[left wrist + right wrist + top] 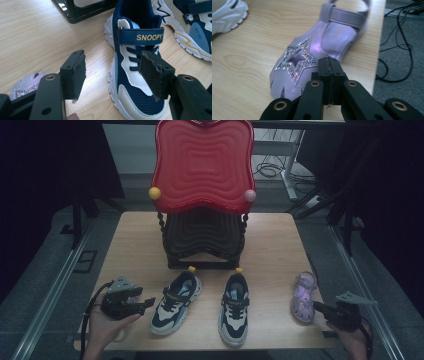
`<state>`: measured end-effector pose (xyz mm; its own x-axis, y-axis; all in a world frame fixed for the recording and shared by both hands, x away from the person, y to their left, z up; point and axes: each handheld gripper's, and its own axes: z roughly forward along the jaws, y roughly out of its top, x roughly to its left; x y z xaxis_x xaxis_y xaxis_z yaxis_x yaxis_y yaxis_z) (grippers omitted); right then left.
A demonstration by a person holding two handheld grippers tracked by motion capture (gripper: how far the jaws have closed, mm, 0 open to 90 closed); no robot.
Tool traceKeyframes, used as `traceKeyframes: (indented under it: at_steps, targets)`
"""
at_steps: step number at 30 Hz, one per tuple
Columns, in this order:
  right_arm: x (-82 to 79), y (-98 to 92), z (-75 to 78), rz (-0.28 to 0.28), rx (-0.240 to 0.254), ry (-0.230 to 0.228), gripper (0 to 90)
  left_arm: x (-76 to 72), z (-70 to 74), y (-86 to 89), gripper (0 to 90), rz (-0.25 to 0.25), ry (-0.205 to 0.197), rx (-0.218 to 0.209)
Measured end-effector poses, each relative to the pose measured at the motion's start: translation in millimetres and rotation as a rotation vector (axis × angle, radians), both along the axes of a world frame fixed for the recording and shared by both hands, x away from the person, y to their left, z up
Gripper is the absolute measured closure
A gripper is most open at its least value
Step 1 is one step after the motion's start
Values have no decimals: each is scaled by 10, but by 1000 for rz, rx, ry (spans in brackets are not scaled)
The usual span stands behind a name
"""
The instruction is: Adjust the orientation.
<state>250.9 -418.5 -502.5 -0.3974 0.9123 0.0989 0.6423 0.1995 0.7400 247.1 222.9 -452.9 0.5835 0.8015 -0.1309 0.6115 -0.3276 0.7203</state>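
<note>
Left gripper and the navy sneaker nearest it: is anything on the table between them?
Nothing visible. The left gripper is open, and in its own view the navy sneaker lies straight ahead, with bare table up to it. The black rack base and the second sneaker sit off to the sides.

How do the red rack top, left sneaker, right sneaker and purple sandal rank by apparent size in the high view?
1. red rack top, largest but nearest the camera
2. left sneaker and right sneaker, alike
3. purple sandal
</note>
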Motion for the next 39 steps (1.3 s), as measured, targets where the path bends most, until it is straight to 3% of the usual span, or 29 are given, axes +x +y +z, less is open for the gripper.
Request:
traceKeyframes:
  at_steps: [4,9,13,19,23,28,32,34,39]
  targets:
    - [-24,72,9,19,0,5,897,10,-21,-17,376,-7,5,2]
    - [-27,267,4,86,9,6,897,9,-21,-20,375,-14,7,5]
    - [18,432,-18,113,-16,-1,897,0,-4,3,375,-8,0,1]
    - [93,710,-71,68,-106,3,897,9,-15,6,375,-12,3,2]
    - [113,809,-70,32,-136,-13,896,17,-25,4,375,-12,4,5]
    - [111,827,-63,32,-136,-31,896,18,-28,2,375,-10,4,6]
    - [64,784,57,33,-112,-67,896,9,-16,1,375,-9,-4,2]
    - [11,715,187,33,-95,-101,896,10,-19,-7,375,-10,-2,6]
    - [-54,520,312,-7,-82,-134,896,15,-31,-25,374,-17,1,9]
